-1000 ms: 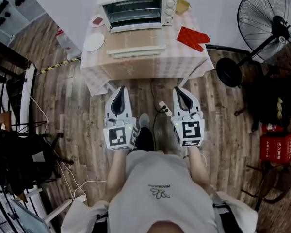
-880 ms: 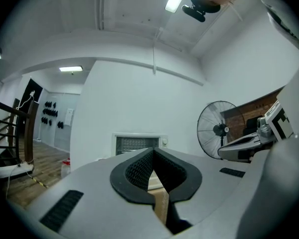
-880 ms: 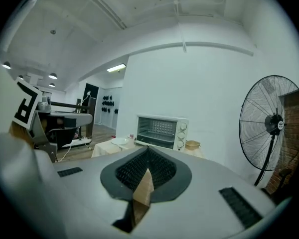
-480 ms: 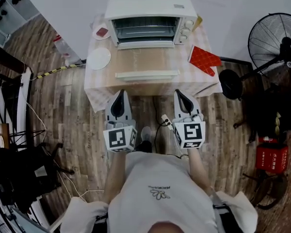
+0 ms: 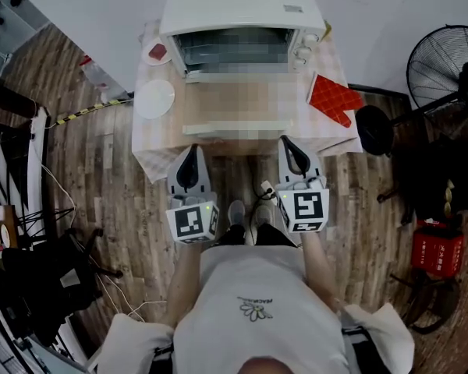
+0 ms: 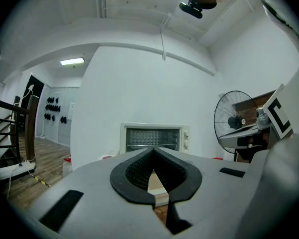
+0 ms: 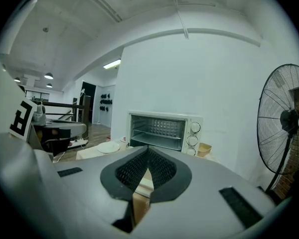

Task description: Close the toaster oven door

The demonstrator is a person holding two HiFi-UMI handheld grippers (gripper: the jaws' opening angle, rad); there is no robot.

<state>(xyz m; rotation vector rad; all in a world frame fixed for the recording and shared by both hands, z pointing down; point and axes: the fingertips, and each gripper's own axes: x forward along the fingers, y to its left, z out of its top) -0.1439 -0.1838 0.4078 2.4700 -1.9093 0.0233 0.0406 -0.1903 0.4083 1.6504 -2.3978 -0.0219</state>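
Note:
A white toaster oven (image 5: pixel 238 2) stands at the back of a small table (image 5: pixel 150 148); its door (image 5: pixel 234 104) lies folded down flat toward me, with the handle (image 5: pixel 234 129) at the front edge. My left gripper (image 5: pixel 192 149) hovers just in front of the table's near edge, left of the handle, shut and empty. My right gripper (image 5: pixel 290 141) is level with it at the handle's right end, also shut with nothing in it. Past the left gripper (image 6: pixel 153 153) and the right gripper (image 7: pixel 148 151), each gripper view shows the oven (image 6: pixel 152 138) (image 7: pixel 162 132) open, its rack visible.
A white plate (image 5: pixel 154 98) and a small dish (image 5: pixel 157 52) lie left of the oven, a red oven mitt (image 5: pixel 334 100) right of it. A standing fan (image 5: pixel 452 76) is at the right. A power strip (image 5: pixel 267 187) lies on the wooden floor between the grippers.
The table and oven have come closer and lower in the head view. Both grippers, still shut, have moved from over the floor up to the table's front edge.

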